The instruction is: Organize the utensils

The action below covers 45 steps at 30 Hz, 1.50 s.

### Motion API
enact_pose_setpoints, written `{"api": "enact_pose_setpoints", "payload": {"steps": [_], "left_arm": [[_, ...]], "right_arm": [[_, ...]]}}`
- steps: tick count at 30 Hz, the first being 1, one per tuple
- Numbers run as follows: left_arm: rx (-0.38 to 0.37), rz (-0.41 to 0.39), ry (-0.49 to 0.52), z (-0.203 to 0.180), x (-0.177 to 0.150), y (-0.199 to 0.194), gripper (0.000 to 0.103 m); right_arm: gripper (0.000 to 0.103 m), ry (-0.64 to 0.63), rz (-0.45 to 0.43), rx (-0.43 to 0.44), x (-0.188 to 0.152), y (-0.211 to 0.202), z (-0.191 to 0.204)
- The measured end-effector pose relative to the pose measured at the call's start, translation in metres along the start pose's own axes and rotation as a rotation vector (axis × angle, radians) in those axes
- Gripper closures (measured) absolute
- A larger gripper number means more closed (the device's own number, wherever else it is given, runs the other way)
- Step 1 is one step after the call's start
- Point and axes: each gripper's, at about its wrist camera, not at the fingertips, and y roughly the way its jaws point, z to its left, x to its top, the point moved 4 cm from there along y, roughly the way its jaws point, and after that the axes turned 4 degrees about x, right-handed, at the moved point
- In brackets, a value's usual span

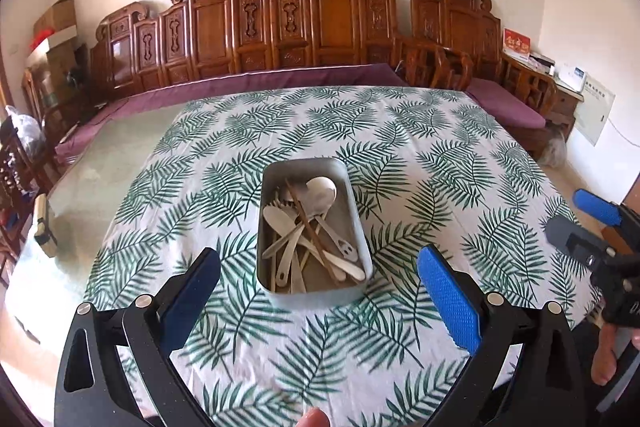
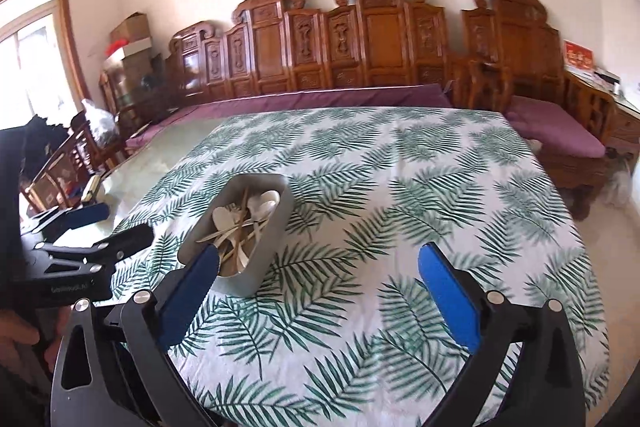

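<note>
**Utensils gathered in the bin; both grippers standing off**

The grey bin is sitting near the middle of the leaf-print tablecloth, holding a loose heap of pale spoons, forks and a pair of brown chopsticks lying crossed over one another. No utensil is showing on the cloth outside it. The left gripper is hovering just short of the bin's near end, jaws spread wide and holding nothing. The right gripper is hanging at the bin's 4 o'clock, jaws likewise apart and empty. Judged from this layout, the gathering appears complete or the sorting is not yet begun. A further move would call for lowering one open jaw pair over a single handle.
</note>
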Motion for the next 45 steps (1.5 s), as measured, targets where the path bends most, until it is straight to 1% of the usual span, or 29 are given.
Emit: {"api": "enact_pose_setpoints", "payload": {"steps": [4, 8, 15, 22, 27, 30, 45], "left_arm": [[-0.006, 0.001, 0.001, -0.007, -0.007, -0.018, 0.008], [-0.014, -0.024, 0.012, -0.012, -0.005, -0.039, 0.008], [-0.040, -0.134, -0.016, -0.014, 0.014, -0.096, 0.008], [-0.029, -0.222, -0.035, -0.012, 0.023, -0.141, 0.008], [-0.025, -0.255, -0.042, -0.012, 0.025, -0.160, 0.008], [-0.019, -0.262, -0.047, -0.011, 0.026, -0.164, 0.008], [-0.013, -0.260, -0.060, -0.010, 0.024, -0.163, 0.008]], "right_arm": [[0.003, 0.017, -0.016, -0.036, -0.003, -0.025, -0.004], [0.003, 0.023, -0.065, -0.036, -0.002, -0.055, -0.003], [0.003, -0.023, -0.182, -0.050, 0.014, -0.109, 0.011], [0.003, -0.061, -0.271, -0.057, 0.026, -0.151, 0.028], [0.003, -0.066, -0.290, -0.055, 0.030, -0.161, 0.033], [0.003, -0.070, -0.292, -0.055, 0.030, -0.163, 0.035], [0.003, -0.068, -0.299, -0.060, 0.031, -0.167, 0.037]]}}
